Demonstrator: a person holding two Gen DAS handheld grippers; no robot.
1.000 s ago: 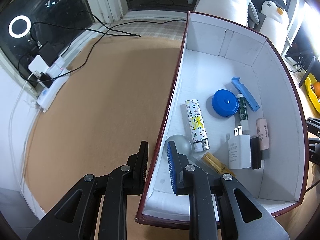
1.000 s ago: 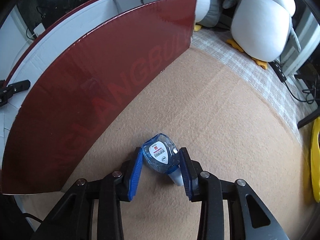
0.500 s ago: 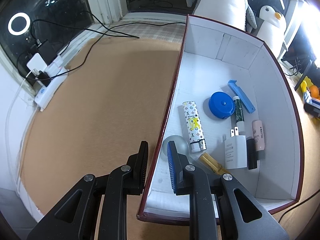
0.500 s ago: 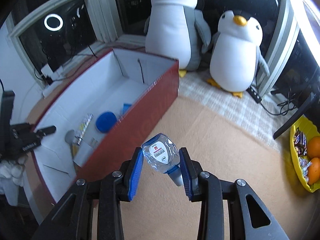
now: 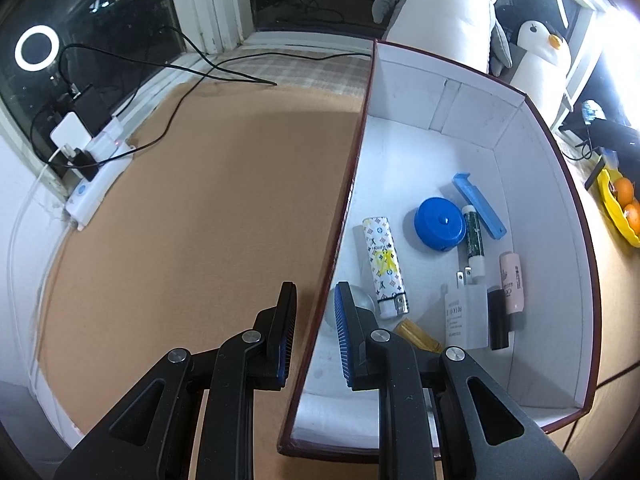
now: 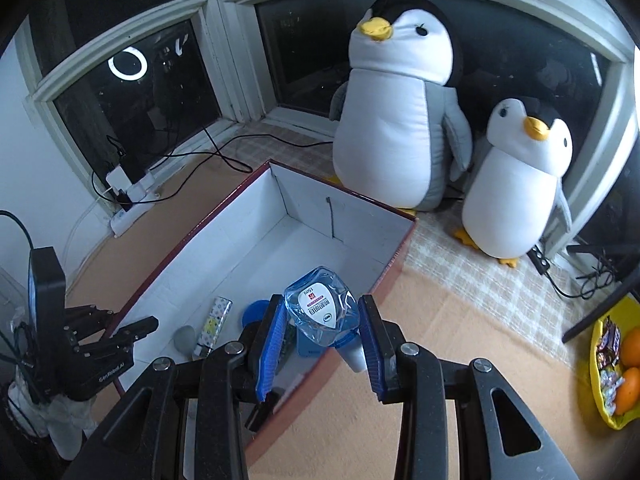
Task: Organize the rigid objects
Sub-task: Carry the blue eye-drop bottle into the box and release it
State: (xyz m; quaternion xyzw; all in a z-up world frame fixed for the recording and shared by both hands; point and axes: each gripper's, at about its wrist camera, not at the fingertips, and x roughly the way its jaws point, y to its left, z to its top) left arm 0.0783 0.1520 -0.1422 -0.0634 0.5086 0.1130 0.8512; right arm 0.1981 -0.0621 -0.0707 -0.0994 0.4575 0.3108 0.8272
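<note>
A dark red box with white inside (image 5: pixel 540 208) (image 6: pixel 256 248) lies on the tan table. In it are a blue round case (image 5: pixel 439 224), a patterned lighter (image 5: pixel 384 264), a white plug adapter (image 5: pixel 466 316), a blue clip (image 5: pixel 478 204), tubes and a grey ball (image 6: pixel 185 337). My left gripper (image 5: pixel 316 308) straddles the box's left wall (image 5: pixel 340 224), jaws slightly apart on either side of it; it also shows in the right wrist view (image 6: pixel 120 332). My right gripper (image 6: pixel 322 334) is shut on a clear blue small bottle (image 6: pixel 320 310), held above the box's right wall.
Two plush penguins (image 6: pixel 396 120) (image 6: pixel 520 176) stand behind the box by the window. A power strip with cables (image 5: pixel 96 164) lies at the table's left edge. A yellow bowl with oranges and sweets (image 6: pixel 612 364) sits at the right.
My right gripper has risen and moved left with the bottle, from beside the box to above its right wall. The left gripper stays on the left wall.
</note>
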